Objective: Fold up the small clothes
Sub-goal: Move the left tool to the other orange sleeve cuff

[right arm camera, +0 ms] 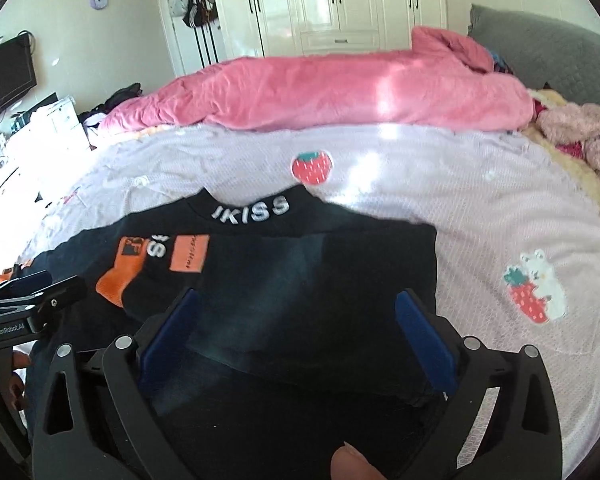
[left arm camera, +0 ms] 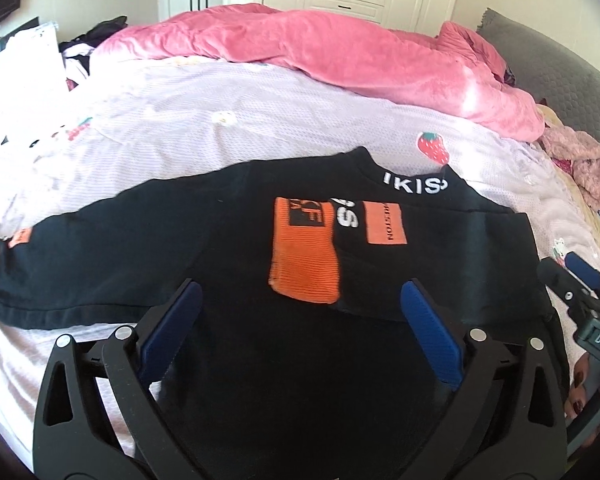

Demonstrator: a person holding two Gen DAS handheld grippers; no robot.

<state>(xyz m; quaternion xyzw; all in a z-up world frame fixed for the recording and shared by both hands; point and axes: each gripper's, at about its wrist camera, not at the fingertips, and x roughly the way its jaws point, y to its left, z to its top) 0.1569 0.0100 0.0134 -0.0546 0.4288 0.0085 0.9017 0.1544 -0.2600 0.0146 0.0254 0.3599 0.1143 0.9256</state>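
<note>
A small black sweatshirt [left arm camera: 228, 248] with orange patches and a white-lettered collar lies flat on the lilac bed sheet [left arm camera: 260, 128]; it also shows in the right wrist view [right arm camera: 300, 264]. Its right sleeve is folded across the chest, orange cuff [left arm camera: 304, 272] on top. Its left sleeve stretches out to the left. My left gripper [left arm camera: 300, 296] is open above the lower body of the shirt. My right gripper [right arm camera: 300, 304] is open over the shirt's right side, holding nothing. The right gripper shows at the edge of the left wrist view [left arm camera: 580, 292], and the left gripper in the right wrist view [right arm camera: 32, 292].
A pink duvet [right arm camera: 340, 92] is heaped along the far side of the bed. A grey pillow [right arm camera: 548, 48] and pink plush toy [right arm camera: 588, 140] lie at far right. White wardrobes [right arm camera: 340, 4] stand behind. Clutter and a desk [right arm camera: 28, 136] are at left.
</note>
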